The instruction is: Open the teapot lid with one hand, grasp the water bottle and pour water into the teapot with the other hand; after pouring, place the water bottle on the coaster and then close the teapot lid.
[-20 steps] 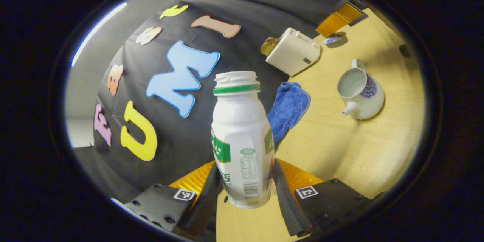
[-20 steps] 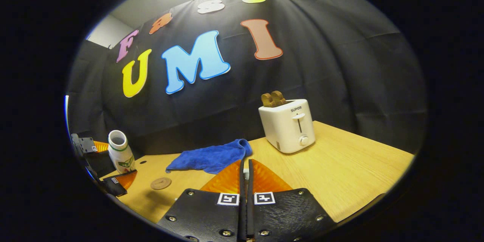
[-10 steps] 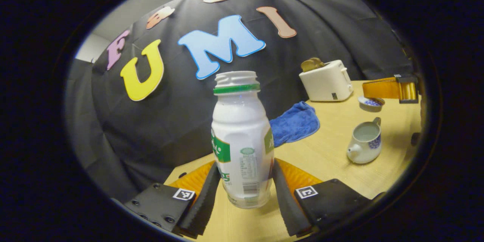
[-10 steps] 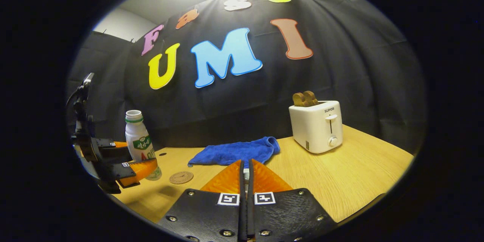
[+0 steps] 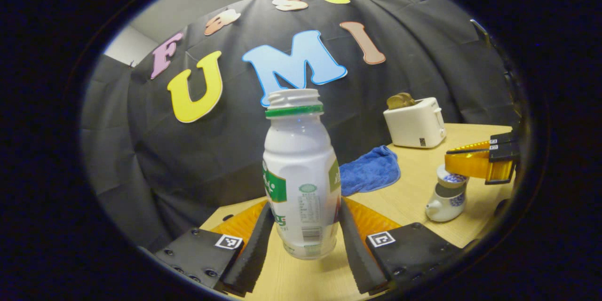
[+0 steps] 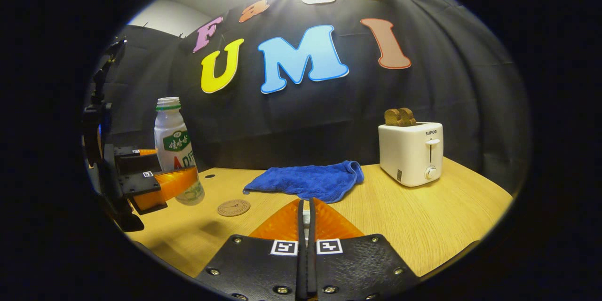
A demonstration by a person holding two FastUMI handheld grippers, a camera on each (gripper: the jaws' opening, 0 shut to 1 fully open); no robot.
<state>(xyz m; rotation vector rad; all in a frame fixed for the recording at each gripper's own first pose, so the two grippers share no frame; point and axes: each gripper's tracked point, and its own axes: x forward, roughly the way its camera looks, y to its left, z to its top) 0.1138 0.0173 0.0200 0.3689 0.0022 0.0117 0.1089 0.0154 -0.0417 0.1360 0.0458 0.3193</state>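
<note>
My left gripper (image 5: 304, 207) is shut on a white bottle (image 5: 301, 169) with a green neck ring and no cap, and holds it upright. In the right gripper view the same bottle (image 6: 175, 150) stands in that gripper (image 6: 188, 176) just left of the round brown coaster (image 6: 233, 207). The white and blue teapot (image 5: 444, 202) sits at the right of the left gripper view. Right above its opening is the lid (image 5: 454, 178), held by my right gripper (image 5: 449, 163). That gripper (image 6: 305, 203) is shut, with a sliver of white between its fingers.
A crumpled blue cloth (image 6: 310, 181) lies at the back of the wooden table (image 6: 423, 216). To its right stands a white toaster (image 6: 411, 153) with bread in its slots. The black booth wall rises directly behind them.
The left gripper has swung the bottle from tilted to upright and brought it beside the coaster. The right gripper has lowered the lid close over the teapot.
</note>
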